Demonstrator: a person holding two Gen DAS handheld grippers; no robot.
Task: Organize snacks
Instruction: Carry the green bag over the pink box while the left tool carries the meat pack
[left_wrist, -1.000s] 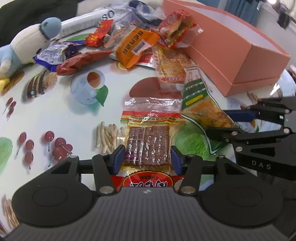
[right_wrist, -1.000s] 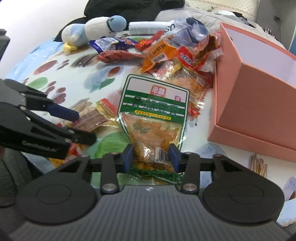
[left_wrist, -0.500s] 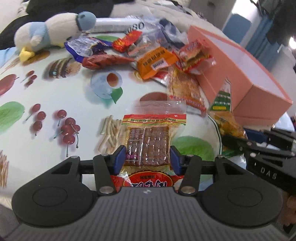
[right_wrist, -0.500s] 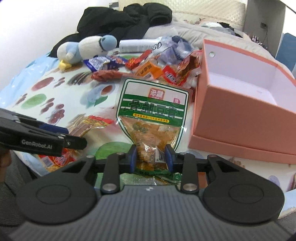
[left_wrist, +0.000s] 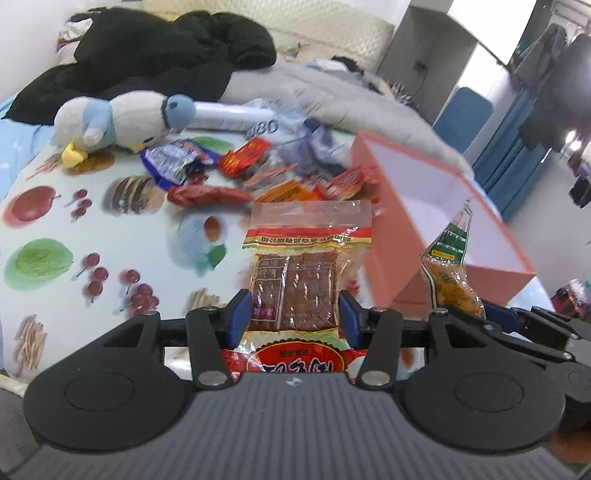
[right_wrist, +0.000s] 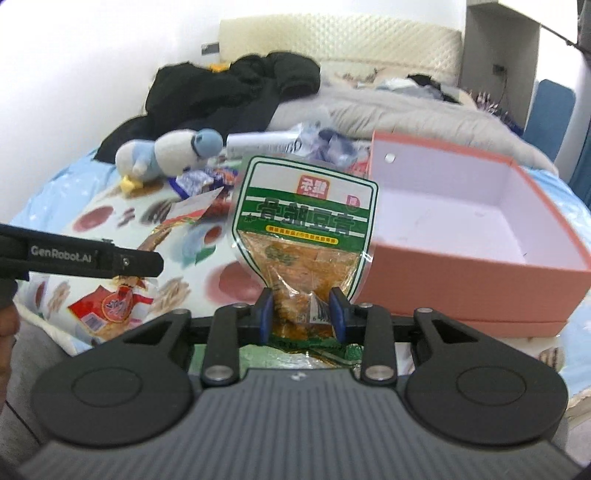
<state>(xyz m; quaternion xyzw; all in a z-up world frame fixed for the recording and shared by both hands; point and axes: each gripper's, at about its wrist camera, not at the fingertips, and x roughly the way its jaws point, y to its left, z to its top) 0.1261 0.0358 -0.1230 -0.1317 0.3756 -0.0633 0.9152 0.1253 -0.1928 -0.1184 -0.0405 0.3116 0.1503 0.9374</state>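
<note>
My left gripper (left_wrist: 294, 314) is shut on a red-and-clear packet of brown bars (left_wrist: 295, 288), held up off the printed tablecloth. My right gripper (right_wrist: 301, 314) is shut on a green-and-white pouch of orange snack (right_wrist: 301, 229), lifted upright in front of the open salmon-pink box (right_wrist: 476, 280). In the left wrist view the same box (left_wrist: 391, 229) lies just right of the packet, with the green pouch (left_wrist: 448, 266) and the right gripper at its near corner. In the right wrist view the left gripper's arm juts in from the left, the red packet (right_wrist: 107, 306) hanging under it.
A heap of loose snack packets (left_wrist: 258, 173) lies at the far side of the cloth, beside a blue-and-white plush bird (left_wrist: 122, 122) and a white tube (left_wrist: 236, 118). Black clothing (left_wrist: 155, 59) and a grey quilt lie behind. The box interior (right_wrist: 454, 221) is white and bare.
Both grippers have risen off the tablecloth with their packets. The green pouch now stands upright beside the box, and the views tilt up to show the bed and room behind.
</note>
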